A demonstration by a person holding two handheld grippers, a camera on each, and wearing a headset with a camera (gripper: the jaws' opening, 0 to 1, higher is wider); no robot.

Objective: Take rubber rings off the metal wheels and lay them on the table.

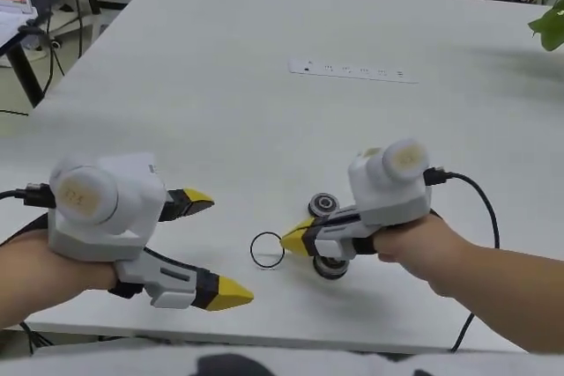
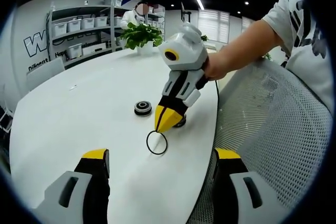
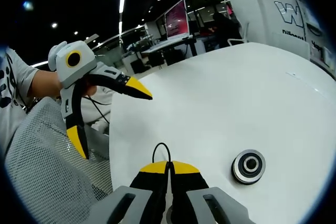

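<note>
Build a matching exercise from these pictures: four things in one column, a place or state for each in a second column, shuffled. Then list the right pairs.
Things
1. left gripper
2. right gripper
3. rubber ring
4. power strip

Places and states
A. white, far across the table
B. jaws shut, tips pinching the edge of a thin black loop
C. jaws wide apart, holding nothing
D. lies flat on the table between the two grippers

Pairs: 1-C, 2-B, 3-D, 4-A
</note>
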